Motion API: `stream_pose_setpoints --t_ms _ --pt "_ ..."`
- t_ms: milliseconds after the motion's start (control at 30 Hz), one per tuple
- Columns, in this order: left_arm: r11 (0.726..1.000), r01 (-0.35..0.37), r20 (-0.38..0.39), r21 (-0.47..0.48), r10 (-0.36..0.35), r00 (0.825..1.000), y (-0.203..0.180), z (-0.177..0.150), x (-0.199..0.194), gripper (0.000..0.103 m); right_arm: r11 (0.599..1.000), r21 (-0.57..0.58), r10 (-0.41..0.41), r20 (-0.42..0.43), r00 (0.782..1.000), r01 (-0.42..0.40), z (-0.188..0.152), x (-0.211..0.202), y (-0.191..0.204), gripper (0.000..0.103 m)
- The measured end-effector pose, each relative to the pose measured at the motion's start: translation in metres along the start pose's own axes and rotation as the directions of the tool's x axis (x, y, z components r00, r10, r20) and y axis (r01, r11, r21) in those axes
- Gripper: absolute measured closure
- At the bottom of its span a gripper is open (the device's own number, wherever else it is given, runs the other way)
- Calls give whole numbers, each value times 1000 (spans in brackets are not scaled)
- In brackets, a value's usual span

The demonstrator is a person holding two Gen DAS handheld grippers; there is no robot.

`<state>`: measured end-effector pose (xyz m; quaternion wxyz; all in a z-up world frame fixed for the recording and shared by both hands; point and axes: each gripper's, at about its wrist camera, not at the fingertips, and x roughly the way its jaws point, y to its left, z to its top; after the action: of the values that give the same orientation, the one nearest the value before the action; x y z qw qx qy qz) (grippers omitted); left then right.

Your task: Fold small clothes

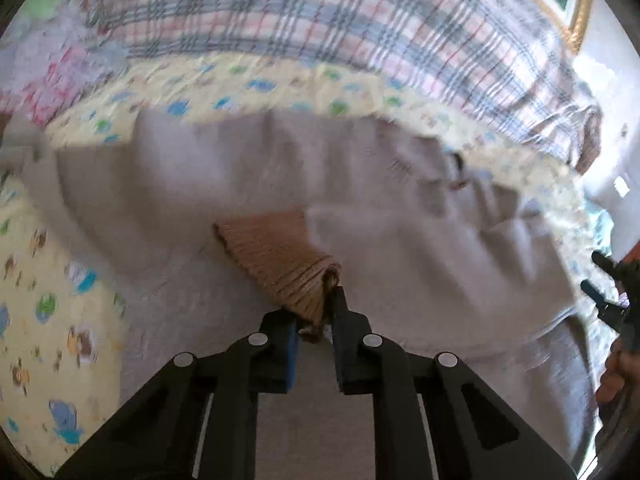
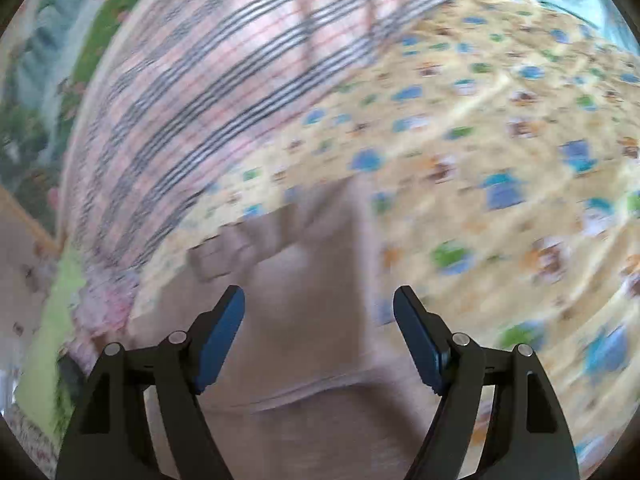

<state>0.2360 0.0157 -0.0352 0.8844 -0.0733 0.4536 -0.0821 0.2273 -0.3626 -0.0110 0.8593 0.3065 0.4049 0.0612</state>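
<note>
A small grey garment (image 1: 360,208) lies spread on a yellow animal-print sheet (image 1: 56,304). My left gripper (image 1: 316,316) is shut on its brown ribbed cuff (image 1: 276,256) and holds it over the grey body. My right gripper (image 2: 318,300) is open and empty, just above the garment's grey edge (image 2: 304,352). It also shows at the right edge of the left wrist view (image 1: 604,280). Both views are motion-blurred.
A pink, white and blue plaid blanket (image 1: 320,16) lies behind the garment, also in the right wrist view (image 2: 208,92). The yellow sheet (image 2: 500,160) stretches to the right. A gold-framed picture (image 1: 576,12) is at the far right.
</note>
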Motion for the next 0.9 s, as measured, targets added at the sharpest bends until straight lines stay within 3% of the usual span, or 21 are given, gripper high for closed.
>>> stream_pose_setpoints --t_ms 100,233,300,333,367,400,467,533,600,700,733,767,800,833,867,900 --pt "997 52 -14 -58 -53 998 17 -8 3 91 999 3 -32 -41 999 32 12 19 -8 25" --pt "1000 23 20 -9 -23 1000 15 -12 -4 93 997 -50 -55 -98 994 50 18 53 6 25" --pt "999 35 11 3 -35 999 13 -15 -6 99 993 -90 -87 -148 985 75 17 71 9 26" --pt "999 38 10 8 -38 999 10 -15 -6 100 986 -132 -121 -151 981 101 17 78 15 40" --pt "999 39 15 13 -39 999 7 -14 -7 101 980 -167 -136 -145 980 111 16 80 20 80" --pt "999 46 32 27 -47 998 4 -15 -13 102 977 -183 -135 -158 978 105 16 81 23 96" --pt "997 52 59 54 -55 997 -3 -16 -22 102 980 -173 -117 -125 985 95 24 70 25 94" --pt "996 40 48 74 -43 998 -7 -19 -19 103 969 -207 -155 -70 985 137 30 57 26 94" --pt "997 15 21 73 -17 1000 -4 -24 -11 102 967 -207 -171 -86 981 150 29 62 26 94" --pt "998 64 -31 2 -64 997 15 -28 -7 102 966 -196 -198 -136 971 169 22 70 23 90" --pt "998 68 -28 -14 -68 997 21 -29 -10 99 972 -178 -181 -137 974 155 20 66 23 82" --pt "998 64 -18 -28 -65 998 28 -29 -15 95 975 -165 -172 -134 976 149 18 62 24 62" --pt "997 66 -7 -46 -66 998 38 -29 -23 91 977 -153 -165 -126 978 145 16 57 25 51" --pt "996 66 -3 -61 -66 998 45 -29 -27 78 980 -145 -150 -104 983 134 14 47 28 37" --pt "994 56 11 -93 -55 998 58 -27 -34 63 983 -142 -131 -83 988 119 11 40 32 36" --pt "992 45 26 -115 -42 999 68 -25 -38 57 984 -144 -112 -66 992 102 9 33 36 36"
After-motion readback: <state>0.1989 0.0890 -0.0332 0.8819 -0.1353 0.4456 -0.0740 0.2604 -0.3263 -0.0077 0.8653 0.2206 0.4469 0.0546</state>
